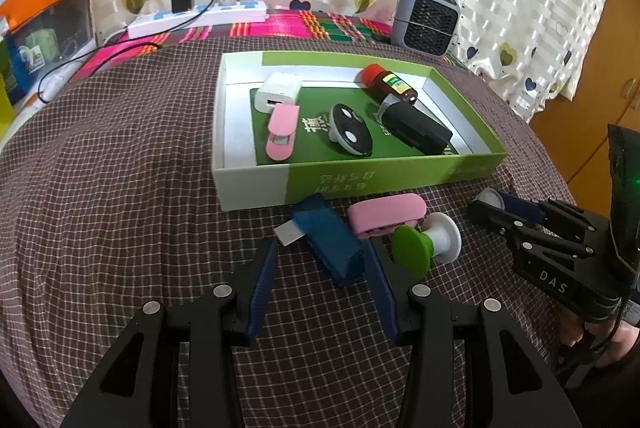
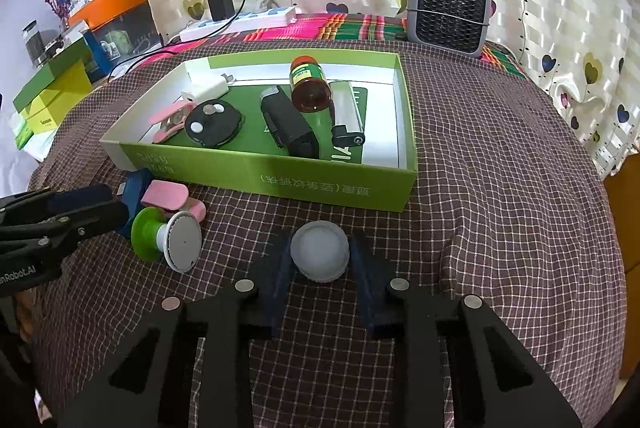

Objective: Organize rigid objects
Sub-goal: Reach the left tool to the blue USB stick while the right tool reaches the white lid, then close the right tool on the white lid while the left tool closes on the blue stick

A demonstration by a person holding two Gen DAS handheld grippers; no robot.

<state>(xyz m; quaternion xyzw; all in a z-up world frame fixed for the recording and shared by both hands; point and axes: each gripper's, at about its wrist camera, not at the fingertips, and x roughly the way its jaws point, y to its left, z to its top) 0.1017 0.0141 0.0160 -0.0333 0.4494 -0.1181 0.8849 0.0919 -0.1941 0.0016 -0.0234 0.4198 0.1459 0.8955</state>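
Note:
A green and white box (image 1: 256, 183) (image 2: 280, 183) lies on the checked cloth. It holds a white charger (image 1: 278, 93), a pink clip (image 1: 282, 133), a black round device (image 1: 352, 129), a black case (image 1: 416, 129) and a brown bottle (image 1: 390, 83). In front of it lie a blue USB device (image 1: 328, 240), a pink clip (image 1: 386, 214) and a green and white spool (image 1: 424, 246) (image 2: 164, 238). My left gripper (image 1: 320, 260) is open, its right finger touching the blue device. My right gripper (image 2: 320, 260) is shut on a white round disc (image 2: 320, 256) (image 1: 492, 199).
A grey fan heater (image 1: 426, 19) (image 2: 450, 9) stands behind the box. A white power strip (image 1: 200, 15) with a black adapter lies at the back left. Green boxes (image 2: 52, 87) and an orange-lidded bin (image 2: 112, 3) stand at the left. A wooden cabinet (image 1: 592, 107) is at the right.

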